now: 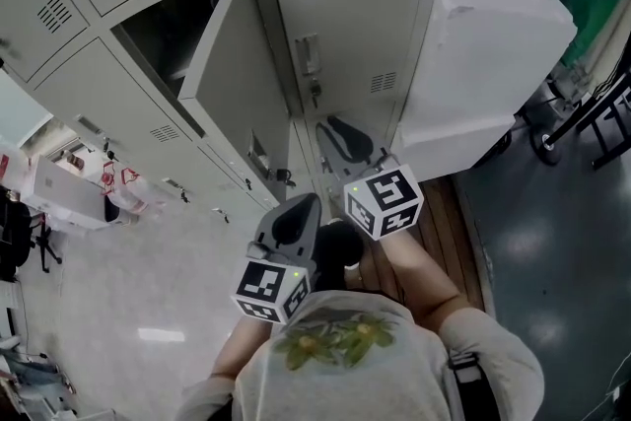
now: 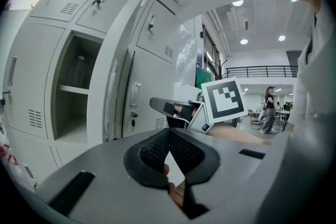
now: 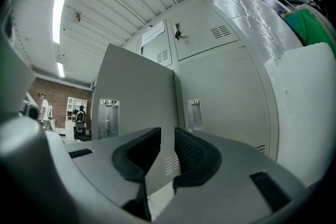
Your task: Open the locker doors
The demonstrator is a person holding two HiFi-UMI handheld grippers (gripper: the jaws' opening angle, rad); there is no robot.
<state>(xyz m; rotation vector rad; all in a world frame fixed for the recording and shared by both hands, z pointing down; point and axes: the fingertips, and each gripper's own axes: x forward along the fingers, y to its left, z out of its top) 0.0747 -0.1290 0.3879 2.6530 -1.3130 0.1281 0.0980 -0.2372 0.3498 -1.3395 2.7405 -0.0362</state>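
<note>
A bank of pale grey metal lockers (image 1: 59, 74) lines a bright hall, with a pale glossy floor (image 1: 148, 311) to the left, a dark grey floor (image 1: 552, 242) to the right and a strip of brown wooden planks (image 1: 458, 232) between them. One flat grey locker door (image 1: 232, 84) stands swung out toward the person, baring one compartment (image 1: 163, 35) crossed by a single shelf (image 2: 73, 89). The closed grey door (image 1: 350, 25) next to it, with its keyed handle, faces two grippers. The right gripper (image 1: 333, 128), jaws slightly spread with nothing pinched, points level just beside the open door's free edge. The left gripper (image 1: 308, 202), jaws pressed together and empty, hangs nearer the person. There are two black-and-white marker cubes, the right cube (image 1: 385, 202) and the left cube (image 1: 271, 289). One large white block (image 1: 493, 44) flanks the lockers.
</note>
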